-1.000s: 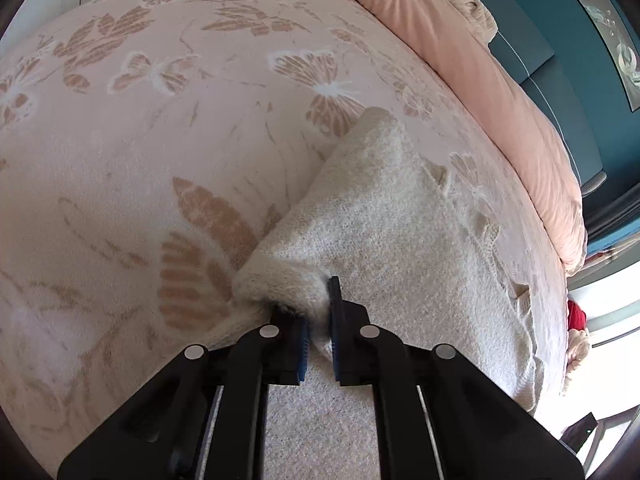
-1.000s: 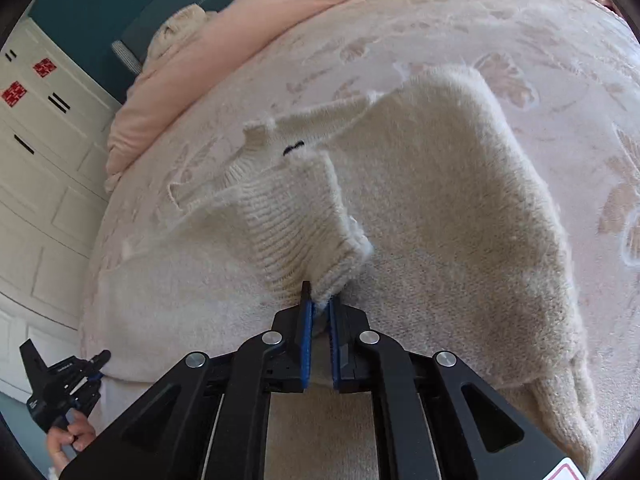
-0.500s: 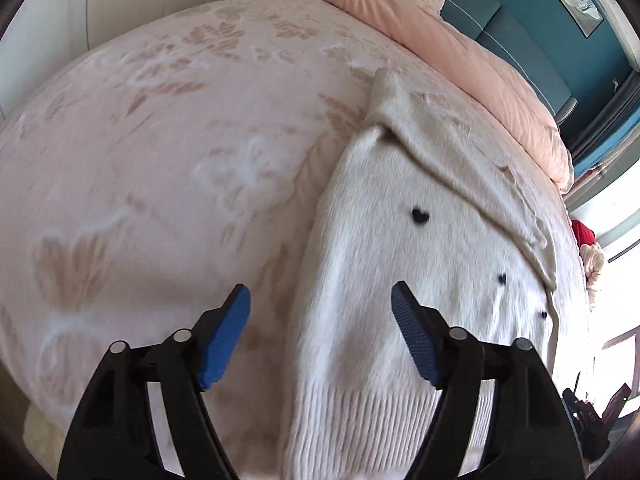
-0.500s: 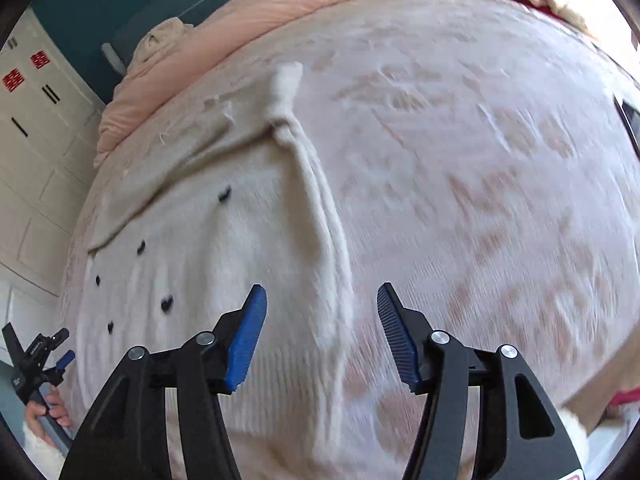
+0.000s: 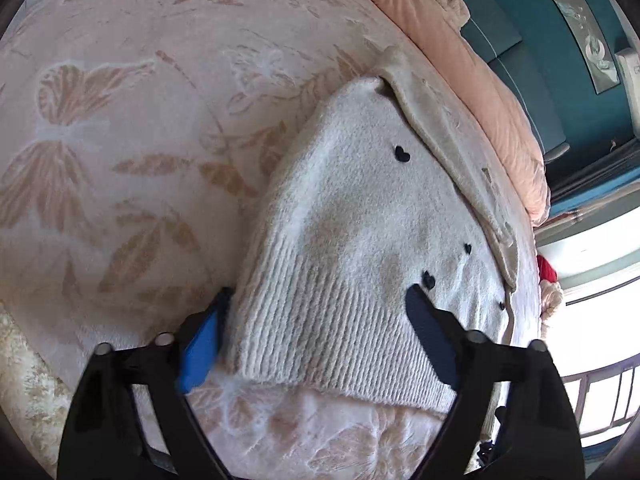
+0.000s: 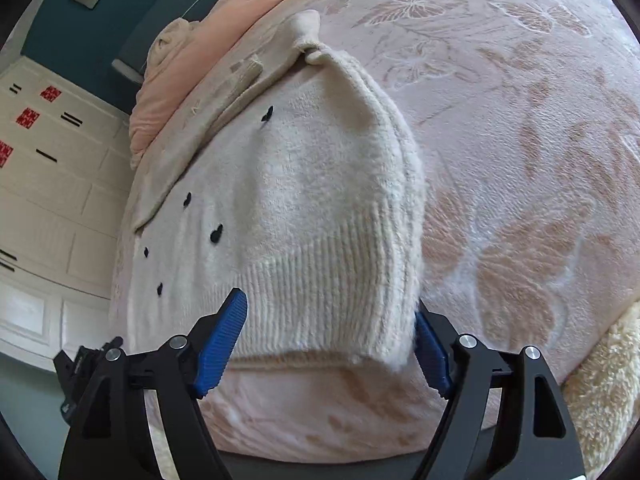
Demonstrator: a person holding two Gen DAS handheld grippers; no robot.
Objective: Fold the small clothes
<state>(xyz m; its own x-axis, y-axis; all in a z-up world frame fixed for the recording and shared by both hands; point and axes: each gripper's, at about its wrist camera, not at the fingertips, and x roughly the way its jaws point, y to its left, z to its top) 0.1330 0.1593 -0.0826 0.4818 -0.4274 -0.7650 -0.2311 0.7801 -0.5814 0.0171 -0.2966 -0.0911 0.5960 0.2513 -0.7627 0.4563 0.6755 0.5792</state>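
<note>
- Left gripper point(image 5: 316, 332): jaws spread, just been closing slightly; nothing pinched.
- Right gripper point(image 6: 332, 344): jaws spread, just been opening; nothing pinched.
- Sweater point(image 5: 360, 240) lies flat on bed point(image 5: 120, 160), hem between each gripper's fingers.

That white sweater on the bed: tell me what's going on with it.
A person is folding the cream sweater on the butterfly-patterned blanket, with tongs in each hand. Both sleeves are already folded in. The left tongs straddle one bottom corner of the ribbed hem, the right tongs the other. Both have just been opening, and their pads show no pinch on the knit.
</note>
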